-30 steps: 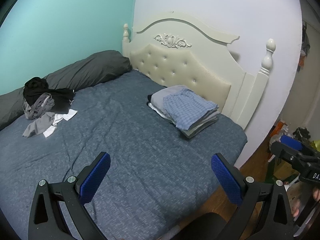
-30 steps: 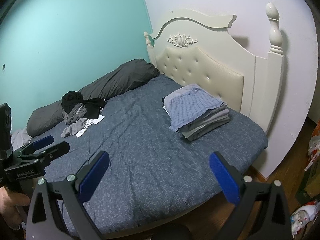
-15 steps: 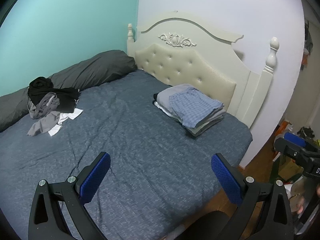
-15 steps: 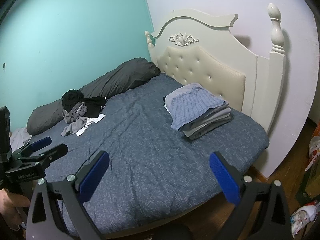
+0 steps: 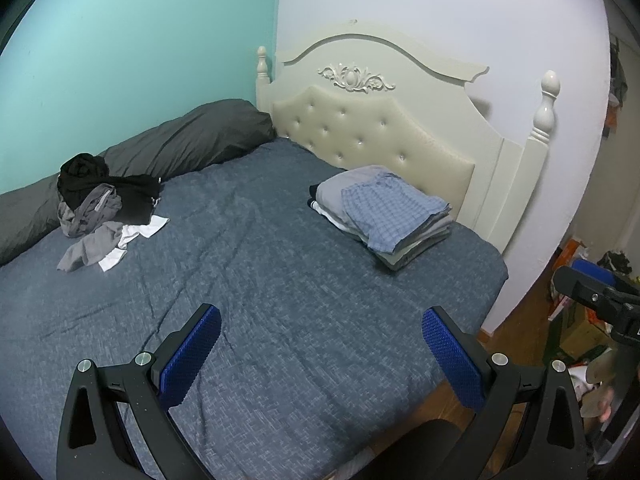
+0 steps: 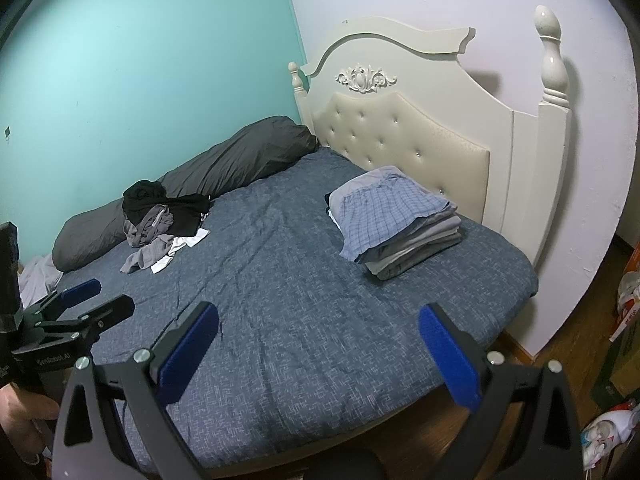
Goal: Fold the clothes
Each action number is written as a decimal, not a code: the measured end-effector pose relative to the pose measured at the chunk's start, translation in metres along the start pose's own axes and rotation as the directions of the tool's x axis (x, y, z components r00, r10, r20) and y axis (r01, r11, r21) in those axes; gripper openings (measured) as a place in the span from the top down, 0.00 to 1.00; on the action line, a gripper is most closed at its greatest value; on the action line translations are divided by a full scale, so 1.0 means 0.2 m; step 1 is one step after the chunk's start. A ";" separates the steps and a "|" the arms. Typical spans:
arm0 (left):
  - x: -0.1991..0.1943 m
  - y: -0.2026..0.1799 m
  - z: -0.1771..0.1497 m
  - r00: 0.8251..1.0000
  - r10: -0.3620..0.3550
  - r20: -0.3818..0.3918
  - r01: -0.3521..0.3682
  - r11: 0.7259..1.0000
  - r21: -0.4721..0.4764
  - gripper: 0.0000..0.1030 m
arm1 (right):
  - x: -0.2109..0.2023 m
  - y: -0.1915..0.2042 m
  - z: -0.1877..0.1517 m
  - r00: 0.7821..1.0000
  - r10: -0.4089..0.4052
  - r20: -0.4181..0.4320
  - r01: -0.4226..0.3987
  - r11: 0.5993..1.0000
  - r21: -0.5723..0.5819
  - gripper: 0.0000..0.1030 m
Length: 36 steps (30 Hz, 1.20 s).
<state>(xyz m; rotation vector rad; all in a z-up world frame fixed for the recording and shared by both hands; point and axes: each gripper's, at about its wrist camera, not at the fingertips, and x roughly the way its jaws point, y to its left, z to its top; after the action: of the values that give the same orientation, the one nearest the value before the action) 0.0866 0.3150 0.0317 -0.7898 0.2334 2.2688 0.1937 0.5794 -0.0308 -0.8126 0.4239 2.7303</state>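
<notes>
Unfolded clothes pile (image 5: 100, 208) near pillow, folded stack (image 5: 384, 212) by headboard, both tools released, empty.

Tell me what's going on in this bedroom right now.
A person is folding laundry on the bed, holding a tool in each hand. Both the left tool and the right tool are open and empty above the blanket. A folded stack sits by the headboard; an unfolded pile waits near the pillow.
</notes>
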 end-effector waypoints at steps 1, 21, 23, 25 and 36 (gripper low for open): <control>0.00 0.00 0.00 1.000 0.001 -0.001 -0.001 1.000 0.000 0.00 | 0.00 0.00 0.00 1.000 0.000 0.000 0.000 1.000 0.000 0.02; 0.02 0.02 -0.01 1.000 0.029 0.001 -0.029 1.000 0.004 0.00 | 0.02 0.01 -0.01 1.000 0.004 -0.008 -0.004 1.000 0.000 0.02; 0.02 0.02 -0.01 1.000 0.031 -0.001 -0.031 1.000 0.001 0.00 | 0.02 0.01 -0.01 1.000 0.005 -0.009 -0.005 1.000 -0.001 0.02; 0.02 0.02 -0.01 0.999 0.033 -0.001 -0.033 0.999 0.002 0.00 | 0.02 0.01 -0.01 1.000 0.005 -0.009 -0.005 1.000 -0.001 0.02; 0.04 0.02 -0.02 0.999 0.038 -0.009 -0.038 0.999 0.004 0.00 | 0.03 0.02 -0.02 1.000 0.004 -0.012 -0.004 1.000 -0.003 0.02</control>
<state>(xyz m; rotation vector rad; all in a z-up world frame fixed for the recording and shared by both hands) 0.0815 0.3139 0.0234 -0.7996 0.2592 2.3005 0.1891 0.5765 -0.0365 -0.8300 0.4244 2.7321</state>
